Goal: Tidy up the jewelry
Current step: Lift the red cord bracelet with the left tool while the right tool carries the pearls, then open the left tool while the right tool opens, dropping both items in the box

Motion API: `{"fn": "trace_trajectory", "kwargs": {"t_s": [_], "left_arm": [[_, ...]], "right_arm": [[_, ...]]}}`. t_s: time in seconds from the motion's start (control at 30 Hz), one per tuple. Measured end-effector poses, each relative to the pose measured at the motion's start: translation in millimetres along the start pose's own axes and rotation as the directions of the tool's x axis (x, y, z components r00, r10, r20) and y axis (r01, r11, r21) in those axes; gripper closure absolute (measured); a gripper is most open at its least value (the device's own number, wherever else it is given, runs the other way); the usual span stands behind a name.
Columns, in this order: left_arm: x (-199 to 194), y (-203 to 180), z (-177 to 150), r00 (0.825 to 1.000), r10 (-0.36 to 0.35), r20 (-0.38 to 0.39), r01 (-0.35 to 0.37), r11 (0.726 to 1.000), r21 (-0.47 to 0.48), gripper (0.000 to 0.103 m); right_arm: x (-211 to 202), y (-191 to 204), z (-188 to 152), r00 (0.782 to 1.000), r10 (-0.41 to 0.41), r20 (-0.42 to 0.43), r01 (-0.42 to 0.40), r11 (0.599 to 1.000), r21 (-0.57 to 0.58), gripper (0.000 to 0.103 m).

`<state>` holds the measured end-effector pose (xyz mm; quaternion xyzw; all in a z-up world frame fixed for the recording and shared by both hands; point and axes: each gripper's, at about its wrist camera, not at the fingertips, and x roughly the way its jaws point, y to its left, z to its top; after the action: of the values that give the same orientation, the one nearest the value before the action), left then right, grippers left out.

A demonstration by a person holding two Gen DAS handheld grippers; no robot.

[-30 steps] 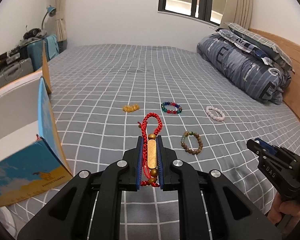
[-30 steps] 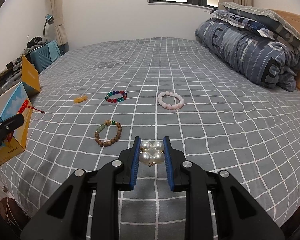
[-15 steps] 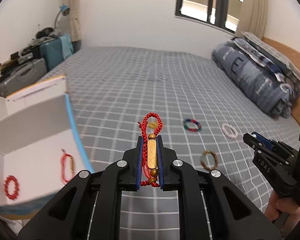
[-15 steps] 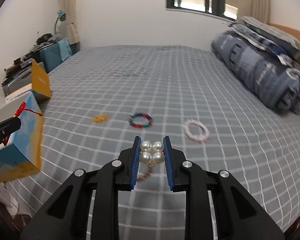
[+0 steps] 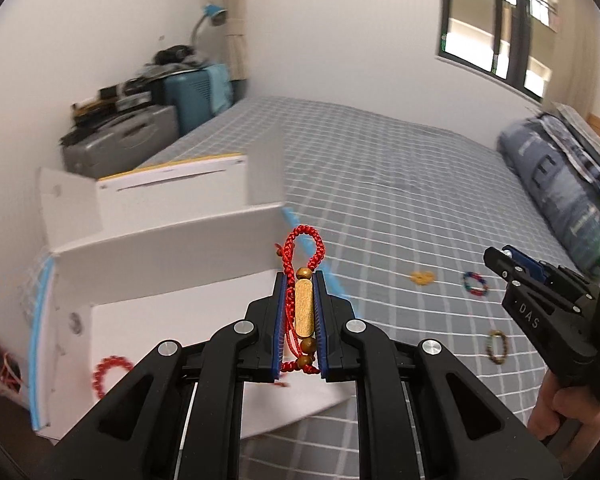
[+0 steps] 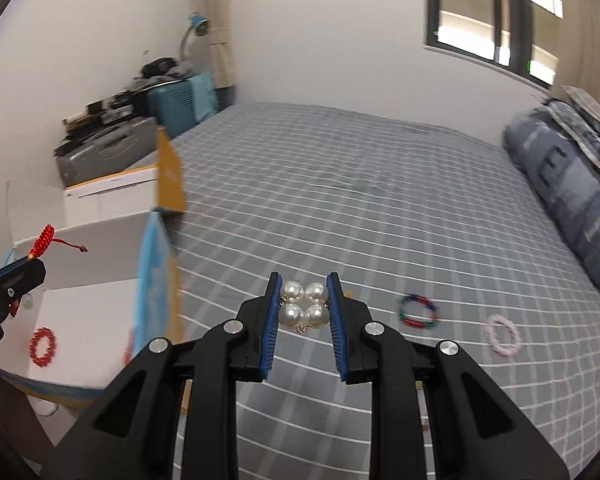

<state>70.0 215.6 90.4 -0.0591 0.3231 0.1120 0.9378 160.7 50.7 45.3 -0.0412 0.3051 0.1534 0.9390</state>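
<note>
My left gripper (image 5: 302, 276) is shut on a red cord bracelet with a gold bar (image 5: 303, 309) and holds it over the right edge of an open white box (image 5: 172, 240). A red bead bracelet (image 5: 109, 372) lies inside the box. My right gripper (image 6: 303, 280) is shut on a pearl bracelet (image 6: 303, 306) above the bed. It shows at the right of the left wrist view (image 5: 516, 264). The left gripper tip with the red cord (image 6: 44, 240) shows at the left of the right wrist view, over the box (image 6: 96, 248).
On the grey checked bedspread (image 5: 400, 200) lie a yellow bracelet (image 5: 422, 278), a multicoloured bead bracelet (image 6: 418, 312), a pink one (image 6: 502, 335) and a brown one (image 5: 497, 346). A folded duvet (image 6: 568, 184) lies at the right. Suitcases (image 5: 140, 136) stand beyond the box.
Both grippers have swung left toward the box. The left one now holds the red cord bracelet over the box's edge. Neither grip has changed.
</note>
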Motion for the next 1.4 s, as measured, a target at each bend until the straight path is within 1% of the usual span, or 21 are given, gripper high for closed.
{"fn": "trace_trajectory", "kwargs": {"t_s": [0.1, 0.23, 0.33, 0.43, 0.5, 0.57, 0.63, 0.67, 0.73, 0.8, 0.87, 0.97, 1.07, 1.13, 1.2, 1.3, 1.37, 1.4], "left_arm": [[-4.8, 27.0, -1.2, 0.998, 0.057, 0.007, -0.057, 0.998, -0.011, 0.091], [-5.8, 59.0, -2.6, 0.995, 0.103, -0.011, -0.103, 0.994, -0.042, 0.091], [-2.9, 78.4, -4.3, 0.992, 0.120, -0.033, -0.122, 0.990, -0.065, 0.091], [8.8, 93.5, -9.1, 0.987, 0.138, -0.082, -0.144, 0.986, -0.079, 0.091], [17.7, 104.6, -13.3, 0.981, 0.156, -0.117, -0.166, 0.983, -0.082, 0.091], [24.4, 113.9, -18.1, 0.977, 0.154, -0.149, -0.169, 0.981, -0.097, 0.091], [32.0, 123.0, -22.4, 0.971, 0.149, -0.184, -0.171, 0.979, -0.108, 0.091], [35.3, 126.9, -24.5, 0.967, 0.160, -0.197, -0.184, 0.977, -0.109, 0.091], [42.3, 134.3, -28.6, 0.958, 0.175, -0.225, -0.205, 0.971, -0.119, 0.091], [47.3, 139.4, -33.0, 0.954, 0.169, -0.246, -0.206, 0.969, -0.134, 0.091], [51.8, 141.7, -36.2, 0.947, 0.194, -0.258, -0.232, 0.965, -0.124, 0.091], [60.8, 147.6, -41.1, 0.932, 0.208, -0.299, -0.255, 0.958, -0.131, 0.091], [71.9, 151.8, -45.7, 0.909, 0.204, -0.364, -0.268, 0.954, -0.136, 0.091], [78.1, 153.9, -48.6, 0.895, 0.199, -0.399, -0.272, 0.953, -0.135, 0.091], [83.0, 156.9, -51.0, 0.889, 0.190, -0.417, -0.268, 0.954, -0.136, 0.091], [85.9, 160.8, -54.0, 0.884, 0.179, -0.431, -0.265, 0.953, -0.146, 0.091], [86.5, 160.9, -55.5, 0.883, 0.179, -0.434, -0.265, 0.953, -0.147, 0.091], [86.5, 159.7, -55.9, 0.880, 0.186, -0.438, -0.270, 0.953, -0.138, 0.091]], "right_arm": [[7.2, 33.5, 5.6, 0.999, 0.039, -0.003, -0.039, 0.999, -0.032, 0.081], [14.5, 75.1, 10.5, 0.996, 0.090, -0.012, -0.091, 0.993, -0.072, 0.081], [20.2, 104.6, 12.6, 0.992, 0.121, -0.023, -0.123, 0.986, -0.110, 0.081], [26.3, 134.8, 10.8, 0.989, 0.147, -0.035, -0.150, 0.975, -0.165, 0.081], [33.9, 150.6, 8.8, 0.986, 0.153, -0.060, -0.162, 0.969, -0.187, 0.081], [42.0, 162.9, 5.8, 0.981, 0.163, -0.104, -0.182, 0.963, -0.201, 0.081], [49.5, 175.9, 2.3, 0.979, 0.142, -0.143, -0.172, 0.959, -0.224, 0.081], [54.6, 182.4, -0.1, 0.975, 0.143, -0.172, -0.181, 0.955, -0.233, 0.081], [60.2, 188.0, -5.0, 0.968, 0.136, -0.211, -0.186, 0.952, -0.242, 0.081], [71.2, 193.1, -8.5, 0.951, 0.142, -0.276, -0.207, 0.952, -0.223, 0.081], [78.8, 196.3, -12.0, 0.939, 0.143, -0.312, -0.215, 0.954, -0.210, 0.081], [91.3, 199.4, -18.6, 0.910, 0.149, -0.388, -0.233, 0.956, -0.179, 0.081], [102.8, 198.7, -23.5, 0.893, 0.129, -0.430, -0.224, 0.959, -0.177, 0.081], [104.0, 197.2, -24.1, 0.885, 0.136, -0.446, -0.231, 0.959, -0.167, 0.081], [103.9, 197.0, -25.0, 0.883, 0.131, -0.451, -0.229, 0.958, -0.170, 0.081], [108.6, 197.8, -26.1, 0.875, 0.123, -0.468, -0.226, 0.959, -0.171, 0.081], [110.0, 198.4, -26.1, 0.876, 0.119, -0.468, -0.224, 0.959, -0.174, 0.081], [109.1, 197.8, -26.9, 0.876, 0.117, -0.468, -0.222, 0.959, -0.176, 0.081]]}}
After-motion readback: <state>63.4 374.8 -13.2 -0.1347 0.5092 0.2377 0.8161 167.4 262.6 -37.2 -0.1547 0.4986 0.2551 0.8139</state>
